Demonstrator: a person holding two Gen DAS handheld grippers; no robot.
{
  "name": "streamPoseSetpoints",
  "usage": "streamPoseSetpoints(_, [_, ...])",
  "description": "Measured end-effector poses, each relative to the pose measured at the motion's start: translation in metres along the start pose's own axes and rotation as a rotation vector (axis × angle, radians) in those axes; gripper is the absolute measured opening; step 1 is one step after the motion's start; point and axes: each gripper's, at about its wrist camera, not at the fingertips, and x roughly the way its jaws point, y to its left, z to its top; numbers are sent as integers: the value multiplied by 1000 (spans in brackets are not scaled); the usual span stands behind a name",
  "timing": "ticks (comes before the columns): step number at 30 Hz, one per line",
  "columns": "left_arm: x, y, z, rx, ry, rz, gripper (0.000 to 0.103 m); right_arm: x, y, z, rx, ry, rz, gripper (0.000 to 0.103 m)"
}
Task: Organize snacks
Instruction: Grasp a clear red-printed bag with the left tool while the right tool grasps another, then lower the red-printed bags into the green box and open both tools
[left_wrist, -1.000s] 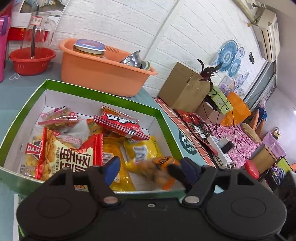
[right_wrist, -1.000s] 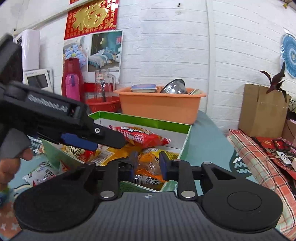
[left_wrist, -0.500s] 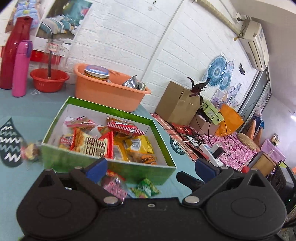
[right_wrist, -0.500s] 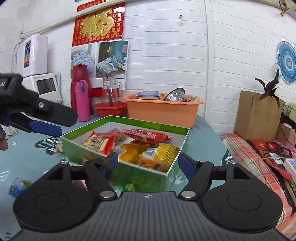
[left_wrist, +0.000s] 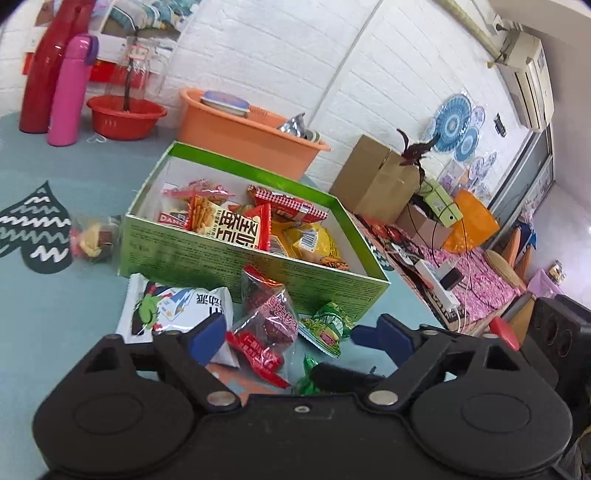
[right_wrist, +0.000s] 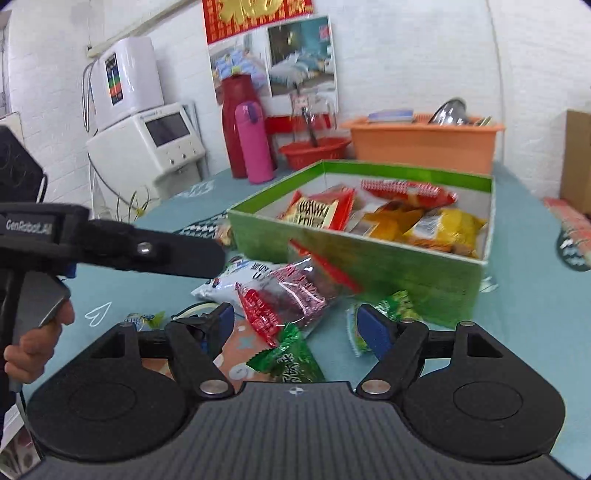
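A green cardboard box (left_wrist: 236, 258) holds several snack packets on the teal tablecloth. In front of it lie loose packets: a white one (left_wrist: 173, 310), a clear red one (left_wrist: 269, 321) and a green one (left_wrist: 327, 326). My left gripper (left_wrist: 295, 334) is open just above the red and green packets, touching none. In the right wrist view the box (right_wrist: 369, 258) stands ahead, and my right gripper (right_wrist: 295, 325) is open wide and holds nothing. It hovers over the red packet (right_wrist: 288, 295) and a green packet (right_wrist: 286, 362). A hand (right_wrist: 33, 339) holds the left gripper (right_wrist: 147, 251) at that view's left.
An orange basin (left_wrist: 240, 129), a red bowl (left_wrist: 125, 116) and a pink bottle (left_wrist: 70, 92) stand behind the box. A small wrapped snack (left_wrist: 92, 240) lies left of it. A cardboard carton (left_wrist: 373, 181) and a power strip (left_wrist: 436, 284) sit to the right. A white machine (right_wrist: 147, 140) is at far left.
My right gripper opened and left the orange packet in the box. Both grippers drew back from over the box, bringing the loose packets in front of it into view.
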Motion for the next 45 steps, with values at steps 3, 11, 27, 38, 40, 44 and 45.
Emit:
streamPoseSetpoints(3, [25, 3, 7, 28, 57, -1, 88, 18, -5, 4, 46, 47, 10, 103])
streamPoseSetpoints(11, [68, 14, 10, 87, 168, 16, 76, 45, -21, 6, 160, 139, 90, 91])
streamPoseSetpoints(27, [23, 14, 14, 13, 64, -66, 74, 20, 0, 17, 67, 48, 106, 72])
streamPoseSetpoints(38, [-8, 6, 74, 61, -107, -82, 75, 6, 13, 81, -41, -132, 109, 65])
streamPoseSetpoints(40, [-3, 12, 84, 55, -118, -75, 75, 15, 12, 91, -49, -142, 103, 64])
streamPoseSetpoints(44, [15, 33, 97, 21, -108, -70, 75, 40, 2, 108, -35, -124, 96, 64])
streamPoseSetpoints(45, [20, 38, 100, 13, -100, -65, 75, 46, -1, 110, -33, -118, 93, 63])
